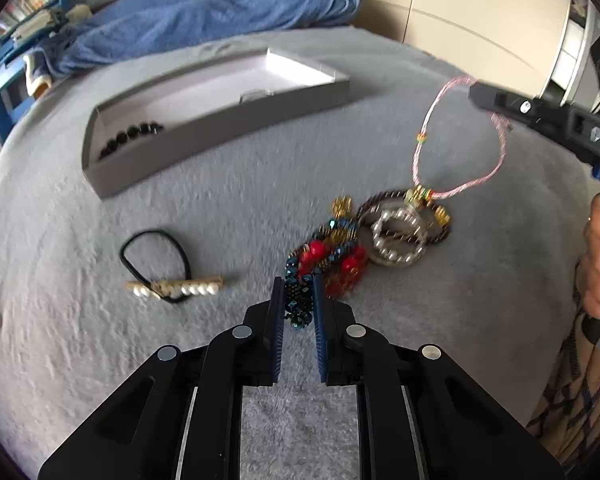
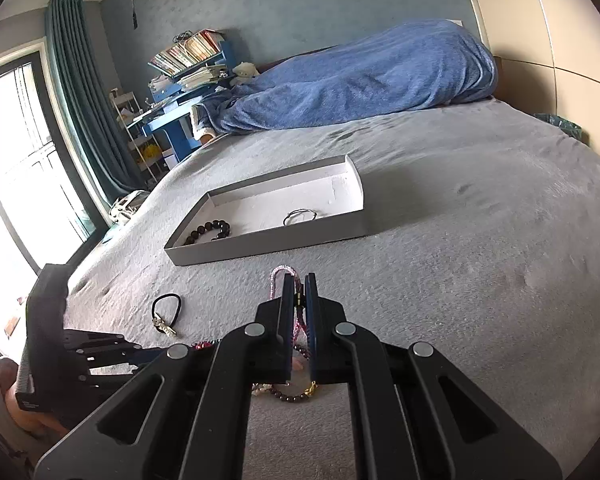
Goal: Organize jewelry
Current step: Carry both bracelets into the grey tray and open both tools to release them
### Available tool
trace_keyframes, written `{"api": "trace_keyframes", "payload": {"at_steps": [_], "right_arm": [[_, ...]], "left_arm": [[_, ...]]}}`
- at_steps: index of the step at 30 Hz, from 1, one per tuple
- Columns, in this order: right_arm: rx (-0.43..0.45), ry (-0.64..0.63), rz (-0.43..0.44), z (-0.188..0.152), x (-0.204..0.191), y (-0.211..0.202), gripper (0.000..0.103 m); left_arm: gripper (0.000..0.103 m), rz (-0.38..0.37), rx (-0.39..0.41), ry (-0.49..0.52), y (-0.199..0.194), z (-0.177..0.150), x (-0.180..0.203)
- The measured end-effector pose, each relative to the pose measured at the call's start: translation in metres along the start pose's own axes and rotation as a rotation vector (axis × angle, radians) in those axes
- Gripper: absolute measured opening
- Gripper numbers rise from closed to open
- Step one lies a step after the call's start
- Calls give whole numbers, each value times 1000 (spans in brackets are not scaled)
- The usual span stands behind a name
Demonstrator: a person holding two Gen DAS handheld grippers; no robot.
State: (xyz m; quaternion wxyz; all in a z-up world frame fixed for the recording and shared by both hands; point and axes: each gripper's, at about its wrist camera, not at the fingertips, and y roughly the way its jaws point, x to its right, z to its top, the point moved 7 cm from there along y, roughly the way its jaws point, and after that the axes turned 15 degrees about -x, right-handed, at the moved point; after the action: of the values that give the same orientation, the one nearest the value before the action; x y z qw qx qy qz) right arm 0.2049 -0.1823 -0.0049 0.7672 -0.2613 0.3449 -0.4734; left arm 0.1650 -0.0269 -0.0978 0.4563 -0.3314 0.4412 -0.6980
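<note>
The left gripper pinches a teal beaded bracelet at the edge of a jewelry pile on the grey blanket. The right gripper is clamped on a pink cord necklace, lifting its loop. Beyond lies a shallow grey tray holding a dark bead bracelet. White lettering on the right gripper's body is only partly readable.

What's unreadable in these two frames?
- Tangled pile of red, teal and pearl bead bracelets: motion-blurred in the left wrist view, so separate pieces are hard to tell apart; the right wrist view hides most of it behind the right tool.
- Thin silver bangle in the shallow grey cardboard tray: blurred and half behind the tray wall in the left view.
- Left tool: only its side shows in the right view.
</note>
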Motion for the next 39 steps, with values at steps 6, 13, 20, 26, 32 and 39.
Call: {"api": "trace_keyframes", "payload": {"at_steps": [6, 13, 20, 26, 32, 39], "right_arm": [[19, -3, 8, 6, -2, -7, 5], [32, -18, 20, 18, -6, -13, 5], [36, -39, 27, 40, -11, -14, 5], [42, -87, 28, 76, -20, -12, 5], [36, -125, 29, 110, -32, 1, 5], [22, -143, 24, 149, -41, 34, 5]], "left_arm": [[14, -53, 118, -53, -39, 13, -10], [14, -75, 202, -83, -74, 39, -23], [14, -61, 228, -106, -95, 59, -34], [14, -28, 245, -100, -110, 81, -48], [14, -29, 244, -139, -112, 106, -70], [14, -47, 222, -181, -94, 140, -91]]}}
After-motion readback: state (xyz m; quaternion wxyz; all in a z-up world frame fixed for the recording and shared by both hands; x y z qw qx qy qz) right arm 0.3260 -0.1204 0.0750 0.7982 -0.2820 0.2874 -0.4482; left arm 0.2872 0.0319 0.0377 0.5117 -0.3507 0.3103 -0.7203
